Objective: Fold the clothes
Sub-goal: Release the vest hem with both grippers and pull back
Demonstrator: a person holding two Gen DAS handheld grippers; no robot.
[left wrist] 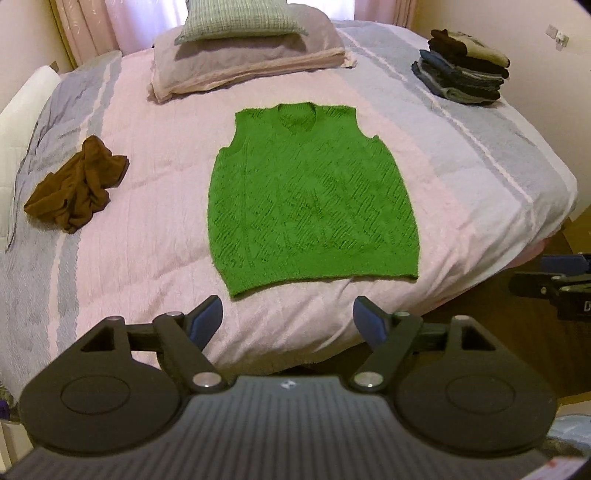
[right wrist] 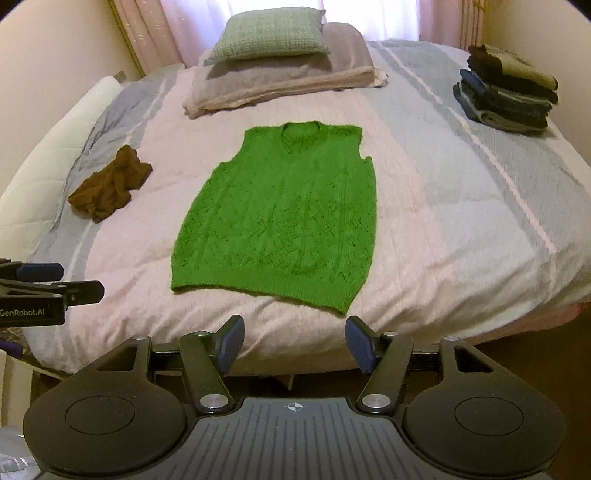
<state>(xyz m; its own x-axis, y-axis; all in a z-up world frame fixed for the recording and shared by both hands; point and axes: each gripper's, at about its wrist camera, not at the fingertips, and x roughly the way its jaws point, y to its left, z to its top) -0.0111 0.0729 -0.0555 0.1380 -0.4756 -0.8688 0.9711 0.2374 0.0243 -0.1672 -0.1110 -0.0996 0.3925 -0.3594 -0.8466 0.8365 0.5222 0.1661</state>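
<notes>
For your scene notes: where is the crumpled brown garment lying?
In both views the brown garment lies on the bed's left side, apart from the green vest.

Striped bed, cream walls (pink curtains backlit)

1. My right claw sits at the bottom centre of the frame, its blue pads spread apart with nothing between them.
2. Just above it, the green knit vest lies flat on the bed, neck toward the top of the frame.
3. My left claw pokes in at the left edge.
4. A crumpled brown garment lies at middle left.
5. A pile of folded clothes sits upper right.
6. Stacked pillows fill the top centre.
</notes>
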